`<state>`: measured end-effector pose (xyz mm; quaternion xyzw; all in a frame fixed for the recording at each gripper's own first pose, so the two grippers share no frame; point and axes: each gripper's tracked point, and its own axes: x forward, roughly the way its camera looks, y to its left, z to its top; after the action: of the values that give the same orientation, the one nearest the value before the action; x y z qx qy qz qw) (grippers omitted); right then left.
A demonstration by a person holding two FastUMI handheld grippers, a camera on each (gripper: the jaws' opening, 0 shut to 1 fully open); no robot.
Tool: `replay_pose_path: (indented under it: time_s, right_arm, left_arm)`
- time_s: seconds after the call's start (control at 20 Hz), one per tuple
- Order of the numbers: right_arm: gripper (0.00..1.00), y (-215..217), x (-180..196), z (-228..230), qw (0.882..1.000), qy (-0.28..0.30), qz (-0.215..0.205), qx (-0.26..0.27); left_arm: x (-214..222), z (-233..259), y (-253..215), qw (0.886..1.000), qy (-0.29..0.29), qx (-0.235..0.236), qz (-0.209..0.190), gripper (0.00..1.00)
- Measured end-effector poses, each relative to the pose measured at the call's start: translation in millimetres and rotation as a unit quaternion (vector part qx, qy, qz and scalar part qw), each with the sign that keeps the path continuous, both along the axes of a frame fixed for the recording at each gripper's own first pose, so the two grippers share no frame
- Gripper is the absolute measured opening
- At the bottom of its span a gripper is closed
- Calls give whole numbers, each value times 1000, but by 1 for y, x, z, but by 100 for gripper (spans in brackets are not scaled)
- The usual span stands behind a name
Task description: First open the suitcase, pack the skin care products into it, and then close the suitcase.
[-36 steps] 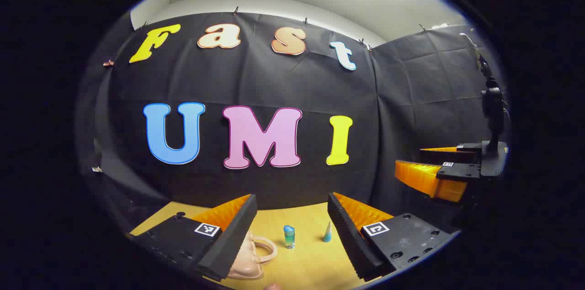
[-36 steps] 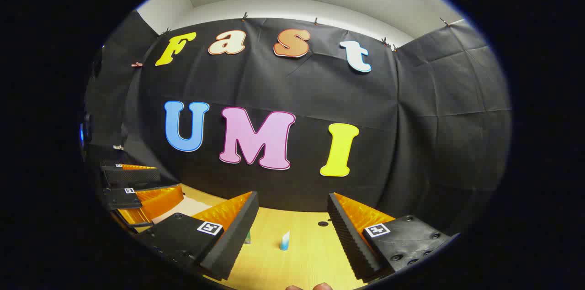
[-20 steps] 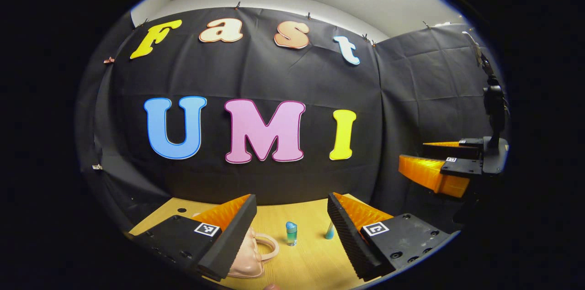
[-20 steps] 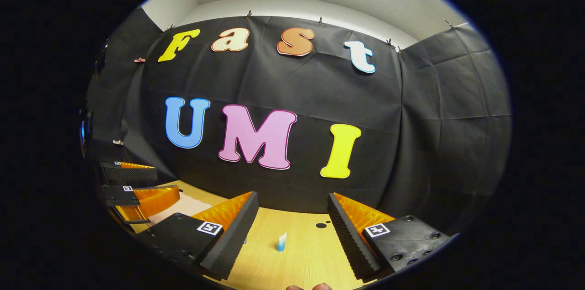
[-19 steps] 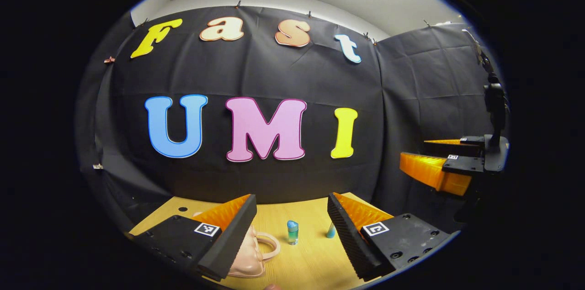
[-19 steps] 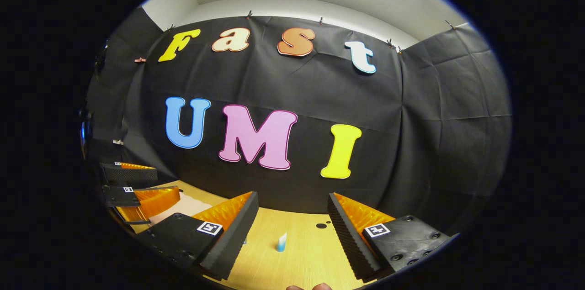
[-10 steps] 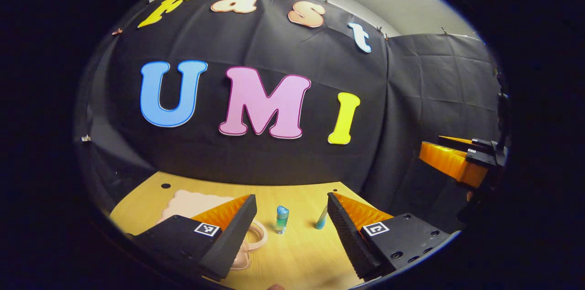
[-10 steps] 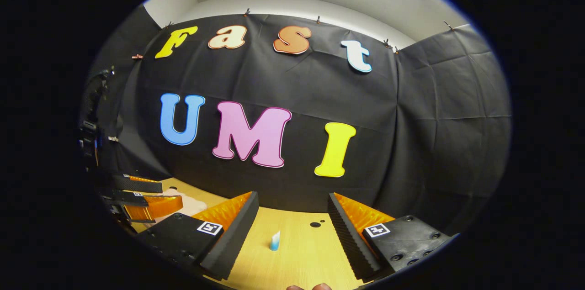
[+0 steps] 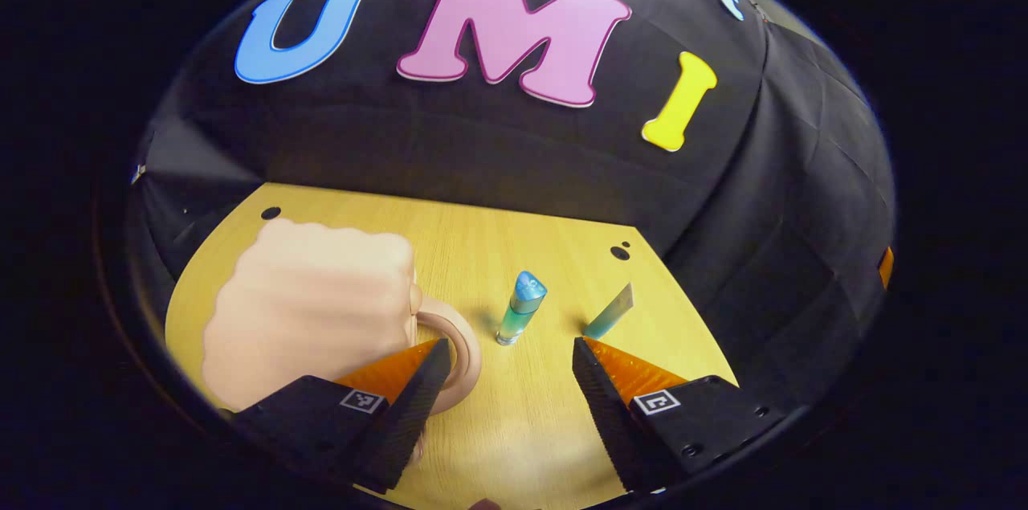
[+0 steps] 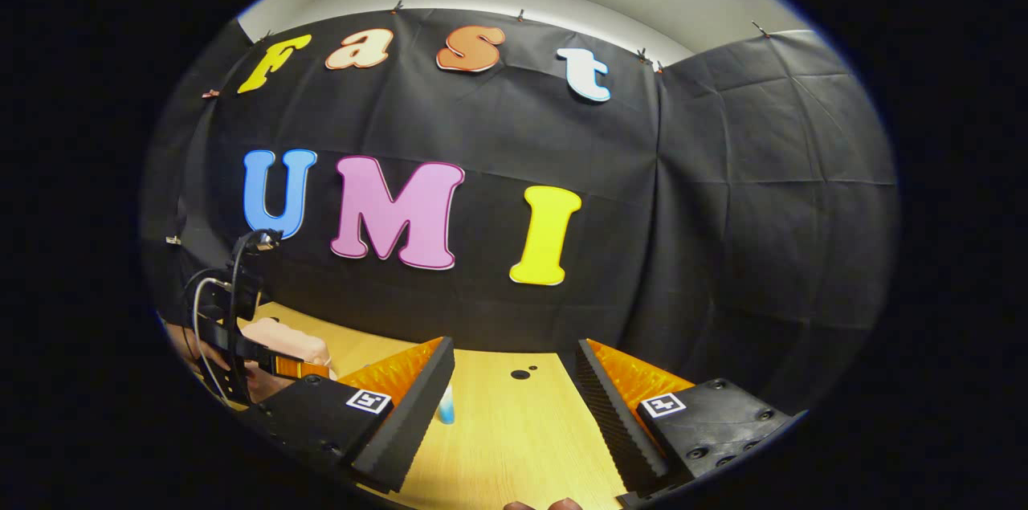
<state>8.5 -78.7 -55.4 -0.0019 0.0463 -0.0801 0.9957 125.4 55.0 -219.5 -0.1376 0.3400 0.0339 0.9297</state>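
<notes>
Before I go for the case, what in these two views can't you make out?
- Pink suitcase, left gripper view: near edge and any latch hidden behind the left gripper.
- Suitcase handle: partly covered by a finger.
- Tube, right gripper view: mostly hidden by the right gripper finger.
- Bottle label: too small.

On the wooden bench, the closed pink scalloped suitcase lies ahead-left of my left claw. The small teal bottle stands straight ahead, the slim teal tube ahead-right.

A wooden table with small dark holes, perhaps cable openings, meets the black cloth wall.
</notes>
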Motion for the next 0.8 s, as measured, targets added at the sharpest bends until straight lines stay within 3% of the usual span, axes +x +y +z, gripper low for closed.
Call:
replay_pose_path:
  time_s: [0.3,0.4,0.5,0.65,0.7,0.75,0.8]
  right_arm:
    - [96,-41,-11,-22,998,28,-47,13]
    - [95,-53,-13,-20,998,27,-62,14]
    - [96,-56,-14,-21,997,30,-66,10]
    - [96,-54,-13,-20,997,34,-65,5]
    - [96,-52,-13,-20,997,34,-63,3]
    - [96,-47,-12,-21,998,38,-58,0]
    - [96,-45,-11,-21,998,40,-55,-2]
  left_arm:
    - [29,-71,7,993,114,9,13,96]
    - [43,-83,14,989,127,69,-2,95]
    - [46,-97,12,985,149,82,-19,91]
    - [43,-114,7,982,175,61,-33,66]
    - [40,-119,14,981,180,72,-29,48]
    - [38,-122,13,980,184,60,-33,24]
    - [38,-117,14,981,184,57,-37,19]
